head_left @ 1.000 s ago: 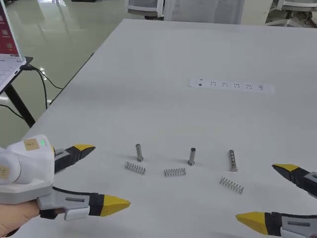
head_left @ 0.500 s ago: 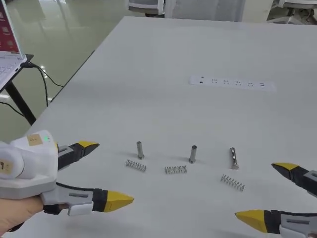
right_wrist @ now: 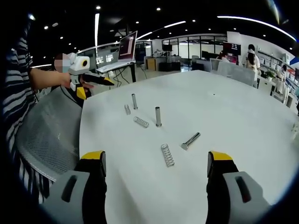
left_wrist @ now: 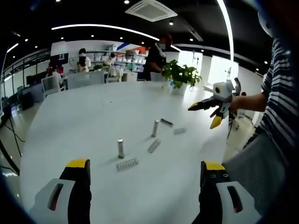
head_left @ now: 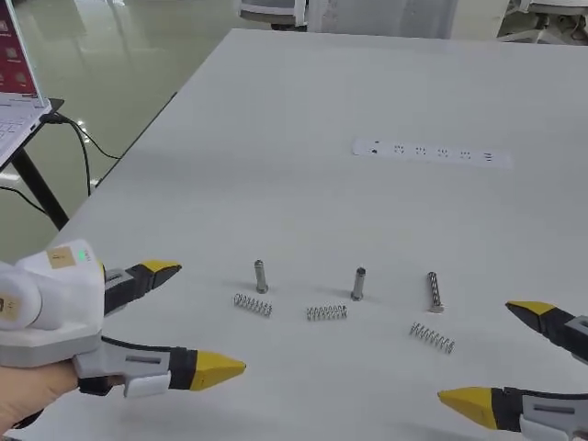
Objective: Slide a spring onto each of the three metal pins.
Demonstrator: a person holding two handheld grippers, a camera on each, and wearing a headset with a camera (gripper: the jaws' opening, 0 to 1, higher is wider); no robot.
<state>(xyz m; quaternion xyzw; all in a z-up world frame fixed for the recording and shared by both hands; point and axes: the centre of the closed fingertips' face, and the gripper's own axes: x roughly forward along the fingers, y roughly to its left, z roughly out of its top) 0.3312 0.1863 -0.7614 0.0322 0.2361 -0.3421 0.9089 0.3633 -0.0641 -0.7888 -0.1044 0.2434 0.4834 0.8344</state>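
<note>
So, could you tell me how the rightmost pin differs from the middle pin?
The rightmost pin lies on its side; the middle pin stands upright. The rightmost pin ends the row; the middle pin sits mid-row. Both are bare metal with nothing slid onto them.

Three metal pins stand in a row on the table (head_left: 276, 138): the left pin (head_left: 261, 276), the middle pin (head_left: 358, 284) and the right pin (head_left: 433, 291). Two of them are upright and one, the right pin, lies flat. Three springs lie just near of them, one by each pin: the left spring (head_left: 253, 304), the middle spring (head_left: 326, 313) and the right spring (head_left: 431, 338). Farther across the table there is one white power strip (head_left: 430, 154), and at the far left one laptop (head_left: 14, 83). Two grippers are counted, the left gripper (head_left: 202, 318) and the right gripper (head_left: 482, 353), each with two yellow-tipped jaws held apart.
</note>
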